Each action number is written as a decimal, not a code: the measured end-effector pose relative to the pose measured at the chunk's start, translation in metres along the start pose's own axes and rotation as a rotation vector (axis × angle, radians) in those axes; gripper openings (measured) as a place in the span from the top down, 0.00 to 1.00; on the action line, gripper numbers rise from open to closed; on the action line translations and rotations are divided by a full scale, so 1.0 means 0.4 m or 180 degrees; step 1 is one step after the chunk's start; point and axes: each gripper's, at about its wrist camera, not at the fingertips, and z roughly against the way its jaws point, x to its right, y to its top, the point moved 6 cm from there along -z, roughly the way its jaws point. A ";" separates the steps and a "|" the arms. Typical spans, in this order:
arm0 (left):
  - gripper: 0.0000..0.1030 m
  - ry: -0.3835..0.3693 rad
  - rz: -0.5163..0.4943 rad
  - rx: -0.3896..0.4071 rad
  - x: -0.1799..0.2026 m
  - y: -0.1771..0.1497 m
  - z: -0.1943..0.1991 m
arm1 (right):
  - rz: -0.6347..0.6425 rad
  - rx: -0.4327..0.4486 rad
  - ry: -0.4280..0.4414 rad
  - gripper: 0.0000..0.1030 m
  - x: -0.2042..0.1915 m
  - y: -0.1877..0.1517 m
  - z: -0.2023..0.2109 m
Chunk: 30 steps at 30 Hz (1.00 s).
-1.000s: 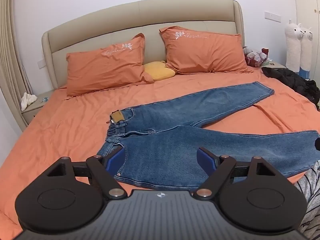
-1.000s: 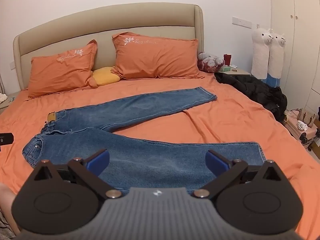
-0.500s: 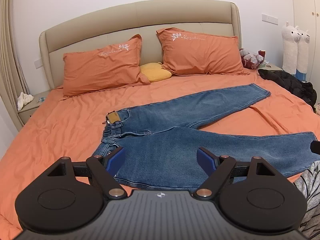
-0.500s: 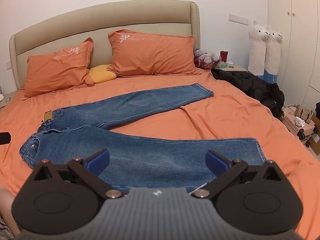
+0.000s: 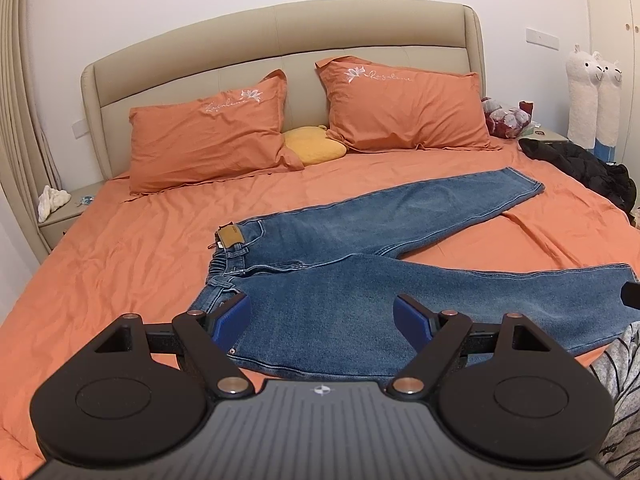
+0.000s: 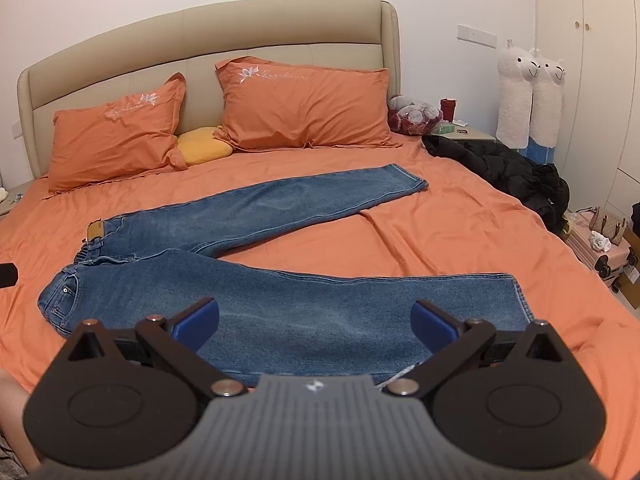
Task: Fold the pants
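- The pair of blue denim jeans [image 5: 360,272] lies flat on the orange bedsheet [image 5: 120,264], waistband toward the left side, the two legs splayed apart in a V toward the right; the near leg [image 6: 320,304] runs along the near edge of the bed, the far leg [image 6: 280,204] angles toward the pillows.
- The left gripper [image 5: 322,318] hangs above the hip and waist end with its blue-padded fingers [image 5: 232,316] spread wide and nothing between them; the right gripper [image 6: 314,322] hangs over the near leg, also wide open and empty.
- Risk, as I judge it: denim is thick and stiff — a pinch on one layer only would lift the top ply and leave the under ply behind, so the leg would twist.
- Risk: a pad that goes too deep could catch the bedsheet with the cloth and drag wrinkles under the fold.
- Risk: the legs are well apart, so if one end is carried over ahead of the other, the seams would land askew.
- Risk: the near leg sits close to the mattress edge and could slide off if tugged toward the person.
- Writing: the two orange pillows [image 5: 208,128] carry a white flower and script embroidery — too small to read surely.
- A tan leather patch [image 5: 229,236] sits at the waistband; its text is illegible.
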 end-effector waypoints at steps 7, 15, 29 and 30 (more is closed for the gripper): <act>0.08 0.0020 -0.0012 -0.0006 -0.001 0.000 -0.001 | 0.0005 0.0016 -0.0005 0.05 0.002 0.002 0.000; 0.08 0.0036 -0.0011 -0.0008 -0.005 -0.003 -0.006 | 0.0032 0.0019 -0.0003 0.05 -0.001 0.004 0.001; 0.08 0.0054 0.0000 -0.0013 -0.014 -0.002 -0.008 | 0.0060 0.0015 0.0011 0.05 -0.004 0.008 0.003; 0.08 0.0052 -0.0003 -0.0014 -0.015 -0.002 -0.008 | 0.0059 0.0011 0.0014 0.05 -0.004 0.006 0.003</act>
